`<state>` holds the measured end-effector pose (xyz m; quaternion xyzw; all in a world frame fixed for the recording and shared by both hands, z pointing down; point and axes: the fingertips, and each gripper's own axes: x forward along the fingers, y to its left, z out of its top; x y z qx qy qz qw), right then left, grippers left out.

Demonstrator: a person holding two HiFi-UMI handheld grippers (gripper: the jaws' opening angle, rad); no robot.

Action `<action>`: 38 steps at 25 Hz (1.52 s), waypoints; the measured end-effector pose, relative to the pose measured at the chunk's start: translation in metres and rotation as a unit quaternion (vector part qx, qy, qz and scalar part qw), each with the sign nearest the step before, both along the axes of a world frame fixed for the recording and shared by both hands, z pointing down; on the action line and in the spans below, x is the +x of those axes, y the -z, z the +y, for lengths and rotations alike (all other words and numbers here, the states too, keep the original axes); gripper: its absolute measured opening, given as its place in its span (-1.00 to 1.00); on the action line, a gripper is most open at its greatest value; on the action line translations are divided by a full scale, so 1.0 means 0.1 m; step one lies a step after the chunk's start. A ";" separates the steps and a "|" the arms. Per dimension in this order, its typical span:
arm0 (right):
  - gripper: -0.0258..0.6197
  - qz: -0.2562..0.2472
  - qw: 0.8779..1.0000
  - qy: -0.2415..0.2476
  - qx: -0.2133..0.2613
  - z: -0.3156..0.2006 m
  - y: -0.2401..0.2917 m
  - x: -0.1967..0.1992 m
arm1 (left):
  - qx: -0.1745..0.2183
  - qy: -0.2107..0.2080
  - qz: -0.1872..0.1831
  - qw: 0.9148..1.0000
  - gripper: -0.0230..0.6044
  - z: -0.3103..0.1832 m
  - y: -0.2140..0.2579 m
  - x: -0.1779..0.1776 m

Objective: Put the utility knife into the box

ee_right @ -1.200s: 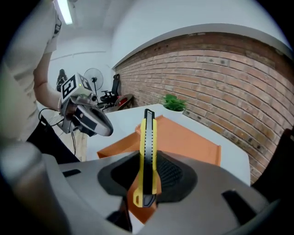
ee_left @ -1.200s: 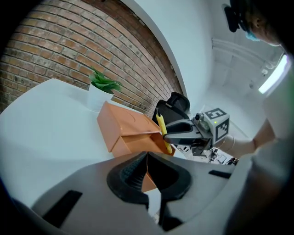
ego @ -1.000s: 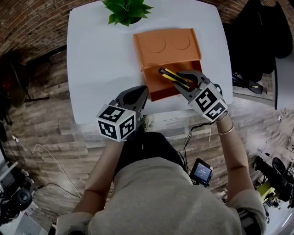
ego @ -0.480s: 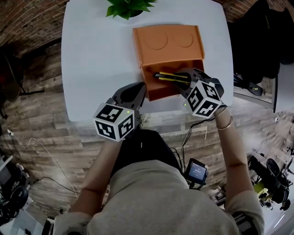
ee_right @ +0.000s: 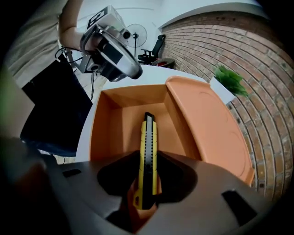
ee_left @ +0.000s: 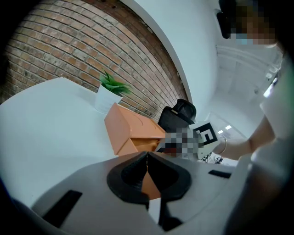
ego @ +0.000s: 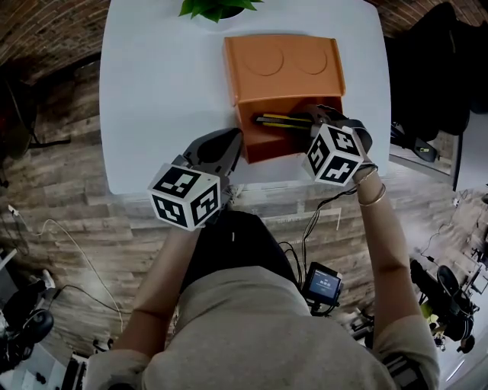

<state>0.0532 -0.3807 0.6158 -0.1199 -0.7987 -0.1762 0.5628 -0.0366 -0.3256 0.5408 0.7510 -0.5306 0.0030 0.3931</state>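
The orange box [ego: 261, 146] lies on the white table [ego: 160, 84] with its lid [ego: 282, 65] folded back. My right gripper [ego: 311, 120] is shut on the yellow and black utility knife [ego: 280, 120], which reaches over the open compartment. In the right gripper view the knife [ee_right: 148, 142] sticks out between the jaws, its tip over the box's floor [ee_right: 124, 128]. My left gripper [ego: 235, 143] hangs just left of the box near the table's front edge, shut with nothing in it [ee_left: 147, 158].
A small potted plant [ego: 213, 7] stands at the table's far edge behind the box. Black items hang beyond the table's right side [ego: 427, 68]. Wooden floor with cables lies to the left [ego: 53, 228].
My right gripper has carried the knife left and farther over the box's opening, and the knife has turned from slanted to level. The left gripper has barely moved.
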 end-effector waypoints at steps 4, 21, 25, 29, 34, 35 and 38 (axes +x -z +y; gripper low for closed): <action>-0.54 -0.001 1.000 -0.014 -0.015 -0.01 0.00 0.00 | -0.003 -0.001 0.000 1.000 -0.90 0.03 -0.01 0.00; -0.39 -0.166 0.971 -0.170 -0.010 0.04 0.71 -0.02 | 0.005 -0.066 -0.063 0.996 -0.90 0.21 0.26 0.24; -0.40 -0.214 0.951 -0.221 -0.025 0.15 1.00 0.05 | 0.012 -0.080 -0.071 0.994 -0.90 0.22 0.38 0.37; -0.43 -0.282 0.905 -0.317 -0.031 0.13 1.30 0.22 | 0.033 -0.103 -0.078 0.991 -0.90 0.19 0.54 0.53; -0.45 -0.341 0.840 -0.419 -0.059 0.16 1.50 0.56 | 0.048 -0.122 -0.073 0.989 -0.90 0.19 0.72 0.76; -0.45 -0.353 0.829 -0.430 -0.064 0.17 1.55 0.61 | 0.051 -0.129 -0.078 0.987 -0.90 0.20 0.75 0.80; -0.45 -0.400 0.785 -0.466 -0.086 0.20 1.72 0.76 | 0.059 -0.144 -0.088 0.984 -0.90 0.22 0.82 0.90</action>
